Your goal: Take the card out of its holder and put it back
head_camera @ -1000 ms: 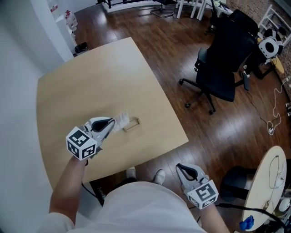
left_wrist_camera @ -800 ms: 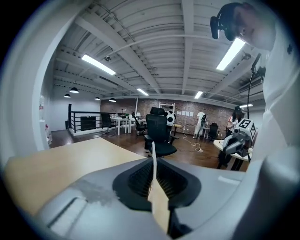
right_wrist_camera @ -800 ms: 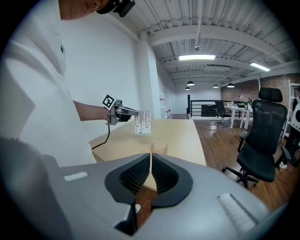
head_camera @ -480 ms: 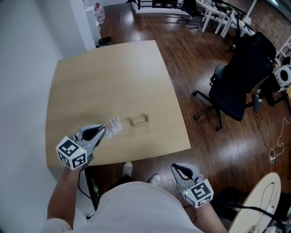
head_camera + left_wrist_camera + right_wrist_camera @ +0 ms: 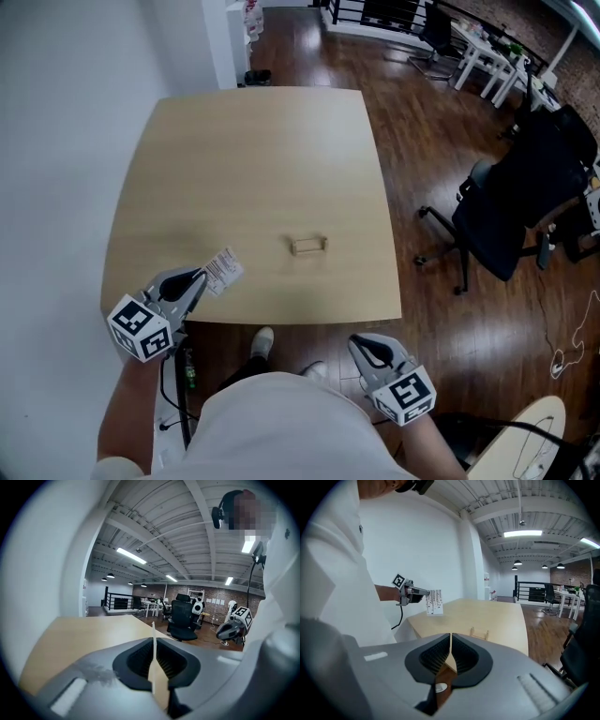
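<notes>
Currently, left tongs [image 5: 192, 284] clamped on card [image 5: 223, 269], card plane upright, projecting over worktop's [image 5: 253, 159] near-left edge, holder [image 5: 307, 246] well apart, right tongs [image 5: 367, 349] closed, empty.

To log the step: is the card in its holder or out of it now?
Out. The left gripper is shut on the card, well apart from the empty wooden holder on the table.

1. The card [image 5: 223, 270] is a small white rectangle with dark print. It is out of its holder, pinched by one end between the closed jaws of the left gripper [image 5: 200, 280]. It is held on edge above the near left part of the table [image 5: 253, 141].
2. The holder [image 5: 307, 246] is a small pale wooden stand. It sits empty on the table, right of the card and apart from it, toward the near edge.
</notes>
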Tool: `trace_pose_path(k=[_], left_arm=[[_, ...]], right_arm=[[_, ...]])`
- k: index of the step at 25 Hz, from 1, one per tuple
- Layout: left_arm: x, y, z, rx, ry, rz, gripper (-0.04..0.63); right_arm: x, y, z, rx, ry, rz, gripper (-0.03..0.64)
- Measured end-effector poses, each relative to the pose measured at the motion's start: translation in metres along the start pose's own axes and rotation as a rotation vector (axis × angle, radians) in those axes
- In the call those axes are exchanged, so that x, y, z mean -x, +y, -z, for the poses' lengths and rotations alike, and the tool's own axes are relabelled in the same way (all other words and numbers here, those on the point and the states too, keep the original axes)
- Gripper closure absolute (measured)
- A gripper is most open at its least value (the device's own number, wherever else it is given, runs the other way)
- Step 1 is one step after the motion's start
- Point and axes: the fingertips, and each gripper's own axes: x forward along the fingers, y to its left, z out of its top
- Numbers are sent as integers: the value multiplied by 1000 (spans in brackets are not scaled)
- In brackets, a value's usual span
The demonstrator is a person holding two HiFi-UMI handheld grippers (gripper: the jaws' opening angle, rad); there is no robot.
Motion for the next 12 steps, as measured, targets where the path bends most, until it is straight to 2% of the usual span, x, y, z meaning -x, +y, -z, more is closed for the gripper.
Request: trace_pose_path(k=[6, 9, 12], left_arm=[[3, 4, -3, 31, -26, 5, 578], [-9, 0, -9, 24, -24, 42, 578], [-27, -1, -16, 3, -10, 111, 578]], right_arm=[[-3, 1, -5, 20, 4, -12, 602], [3, 0, -3, 15, 3, 5, 602], [10, 1, 0, -10, 6, 46, 601]])
